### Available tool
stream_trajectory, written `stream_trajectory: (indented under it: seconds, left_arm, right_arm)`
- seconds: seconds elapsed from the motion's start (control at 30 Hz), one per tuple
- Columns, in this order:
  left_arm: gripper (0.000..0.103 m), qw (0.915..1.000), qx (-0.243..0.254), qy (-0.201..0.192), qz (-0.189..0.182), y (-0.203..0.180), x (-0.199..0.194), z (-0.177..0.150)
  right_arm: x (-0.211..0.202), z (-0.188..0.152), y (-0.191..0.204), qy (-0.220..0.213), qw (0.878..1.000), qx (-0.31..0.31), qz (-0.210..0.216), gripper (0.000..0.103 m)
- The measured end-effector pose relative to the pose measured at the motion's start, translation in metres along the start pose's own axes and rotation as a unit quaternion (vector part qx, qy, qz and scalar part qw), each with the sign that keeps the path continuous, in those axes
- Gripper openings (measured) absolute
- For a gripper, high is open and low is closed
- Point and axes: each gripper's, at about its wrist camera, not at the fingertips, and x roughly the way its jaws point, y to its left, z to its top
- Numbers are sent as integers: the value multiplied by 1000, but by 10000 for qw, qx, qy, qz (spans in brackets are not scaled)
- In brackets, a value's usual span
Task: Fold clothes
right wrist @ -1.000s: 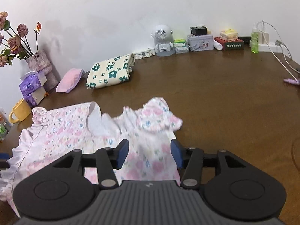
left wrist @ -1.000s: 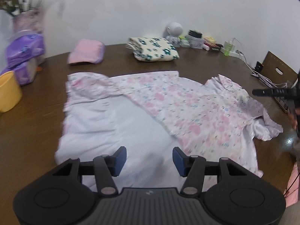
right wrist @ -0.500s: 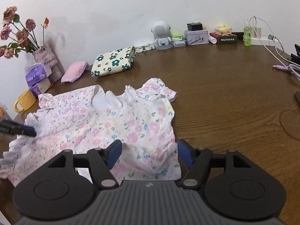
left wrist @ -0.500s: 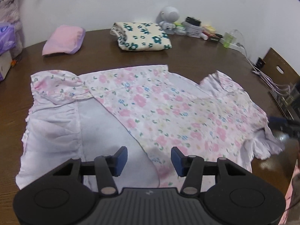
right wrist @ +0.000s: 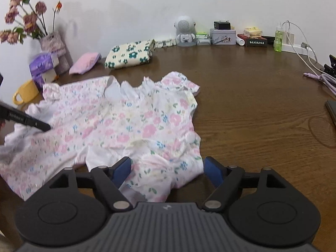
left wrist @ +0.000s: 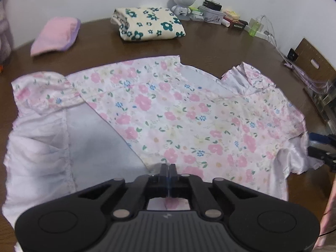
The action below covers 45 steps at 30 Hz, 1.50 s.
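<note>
floral dress (left wrist: 168, 113) lies spread on the brown desk (right wrist: 252, 105), partly folded: one printed panel is turned diagonally over the plain white inside (left wrist: 100, 147), a puffed sleeve (left wrist: 42, 92) on the far side of that white area. left gripper (left wrist: 168, 170) sits at the near edge of the dress, jaws pressed together and pinching the fabric where the folded panel's edge ends; a bit of floral cloth shows under the closed fingers. right gripper (right wrist: 168, 168) is low over the bunched shoulder end of the dress, jaws spread wide, blue pads (right wrist: 122, 168) either side of a crumpled sleeve (right wrist: 159, 168); can't tell if the pads touch the cloth. in the left wrist view the right gripper's blue tip (left wrist: 319, 138) shows just beside the dress's ruffled sleeve (left wrist: 298, 157).

beyond the dress toward the wall: folded cream cloth with green flowers (right wrist: 130, 54), folded pink cloth (right wrist: 85, 63) beside it, white round speaker figure (right wrist: 184, 31) behind the cream cloth, small tin (right wrist: 222, 36) and boxes next to the speaker, green spray bottle (right wrist: 278, 40) further along. yellow mug (right wrist: 26, 91), purple tissue packs (right wrist: 43, 66) and dried flowers in a vase (right wrist: 27, 23) are off the dress's hem end.
</note>
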Motion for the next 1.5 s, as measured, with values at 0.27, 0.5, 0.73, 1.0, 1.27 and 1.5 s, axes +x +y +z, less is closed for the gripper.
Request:
stream_trajectory:
  seconds: [0.27,0.5,0.73,1.0,1.27,1.5]
  left_arm:
    - [9,9993,-303,-85,196,21,-10,3]
    - [28,9951,-792,-240,537,56,2,49]
    - [25,9882,-1408,-200,578,88,29,73]
    - [0,9915,-888,-393,872,79,28,80]
    - [0,9895,-830,-546,1046,89,29,86]
    - [23,9875,-1068,-812,830,101,18,73]
  right_arm:
    - [-3,-15,11,172,9992,-341,-149,84]
    - [-5,-25,12,57,9996,-241,-164,92]
    - [-2,-28,18,19,9990,-390,-234,99]
    - [1,-32,23,-19,9977,-580,-350,102]
    - [1,-37,17,-92,9977,-568,-368,102]
    - [0,-38,13,-148,9976,-570,-369,102]
